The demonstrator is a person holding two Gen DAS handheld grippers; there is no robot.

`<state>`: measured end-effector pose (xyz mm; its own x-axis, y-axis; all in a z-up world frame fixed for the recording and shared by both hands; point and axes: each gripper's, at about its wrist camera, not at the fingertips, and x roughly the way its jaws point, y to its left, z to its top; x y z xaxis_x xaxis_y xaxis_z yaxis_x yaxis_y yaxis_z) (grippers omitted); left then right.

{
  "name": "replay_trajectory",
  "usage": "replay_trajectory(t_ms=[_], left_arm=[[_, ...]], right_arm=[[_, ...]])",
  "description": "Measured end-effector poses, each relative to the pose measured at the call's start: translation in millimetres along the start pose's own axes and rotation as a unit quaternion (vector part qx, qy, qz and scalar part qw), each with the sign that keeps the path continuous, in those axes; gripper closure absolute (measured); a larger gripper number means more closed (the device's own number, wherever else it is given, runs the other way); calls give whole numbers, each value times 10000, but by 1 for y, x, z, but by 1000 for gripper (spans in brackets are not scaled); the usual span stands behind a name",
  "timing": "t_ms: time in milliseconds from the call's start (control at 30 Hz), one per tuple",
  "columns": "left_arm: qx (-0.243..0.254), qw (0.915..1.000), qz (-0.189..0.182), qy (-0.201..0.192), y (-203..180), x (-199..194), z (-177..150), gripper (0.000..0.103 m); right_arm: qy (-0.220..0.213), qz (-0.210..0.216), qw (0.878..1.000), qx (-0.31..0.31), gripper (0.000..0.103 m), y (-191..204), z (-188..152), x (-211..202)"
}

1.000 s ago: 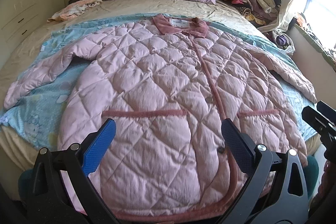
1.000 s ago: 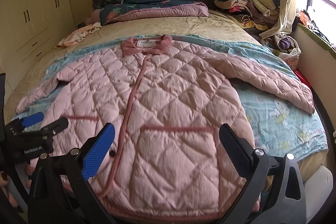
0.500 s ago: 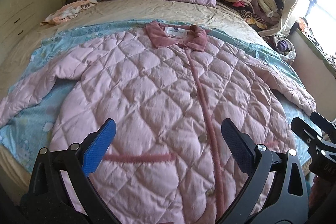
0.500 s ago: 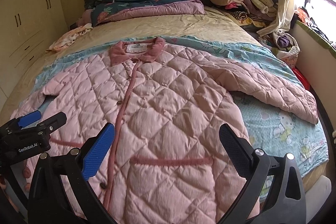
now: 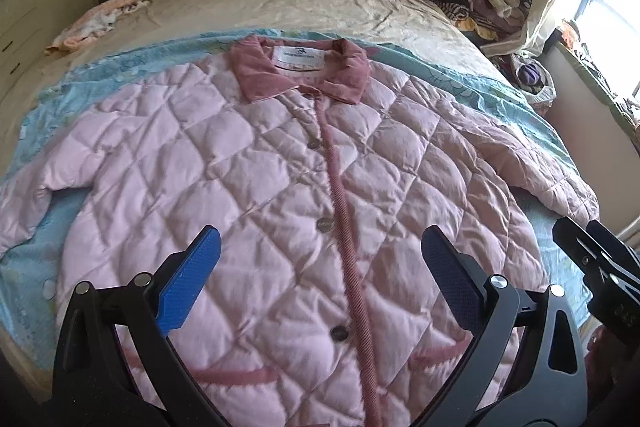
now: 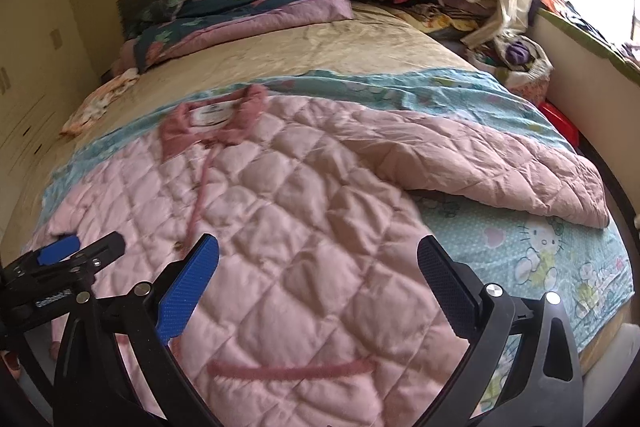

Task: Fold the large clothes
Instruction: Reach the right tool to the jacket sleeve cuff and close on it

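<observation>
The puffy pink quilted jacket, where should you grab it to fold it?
Probably pinch the pink quilted jacket at its right sleeve's cuff end, coming from the bed's window side: that sleeve lies spread outward, its loose edge exposed on the blue cartoon sheet.

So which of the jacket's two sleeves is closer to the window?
The sleeve on the right of the pink quilted jacket, spread over the Hello Kitty sheet. The other sleeve stretches toward the cabinet side.
</observation>
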<state>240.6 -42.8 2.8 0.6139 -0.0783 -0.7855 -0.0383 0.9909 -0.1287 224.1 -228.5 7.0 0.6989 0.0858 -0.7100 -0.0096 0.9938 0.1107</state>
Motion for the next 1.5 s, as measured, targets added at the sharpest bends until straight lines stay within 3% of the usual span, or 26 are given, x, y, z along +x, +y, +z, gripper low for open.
replay_trajectory(t_ms=[267, 567, 767, 933, 1267, 1433, 1500], left_arm=[[132, 9999, -8, 107, -22, 31, 22, 9], [149, 9994, -140, 277, -45, 63, 37, 9], [169, 9989, -187, 403, -59, 83, 40, 9], [273, 9988, -192, 366, -74, 94, 45, 9], [285, 9992, 72, 257, -86, 114, 59, 9], [244, 9991, 235, 262, -86, 123, 64, 9], [225, 9991, 248, 252, -84, 124, 65, 9]], right_arm=[[22, -349, 9957, 861, 4, -69, 15, 31], [100, -695, 9764, 2041, 4, -167, 17, 57], [103, -1091, 9548, 2764, 4, -240, 9, 73], [213, -1303, 9296, 3440, 4, -298, -3, 88], [-52, -1378, 8906, 4333, 5, -373, -15, 101], [-281, -1338, 8688, 4759, 18, -399, -21, 104], [-420, -1396, 8632, 4833, 35, -406, -22, 103]])
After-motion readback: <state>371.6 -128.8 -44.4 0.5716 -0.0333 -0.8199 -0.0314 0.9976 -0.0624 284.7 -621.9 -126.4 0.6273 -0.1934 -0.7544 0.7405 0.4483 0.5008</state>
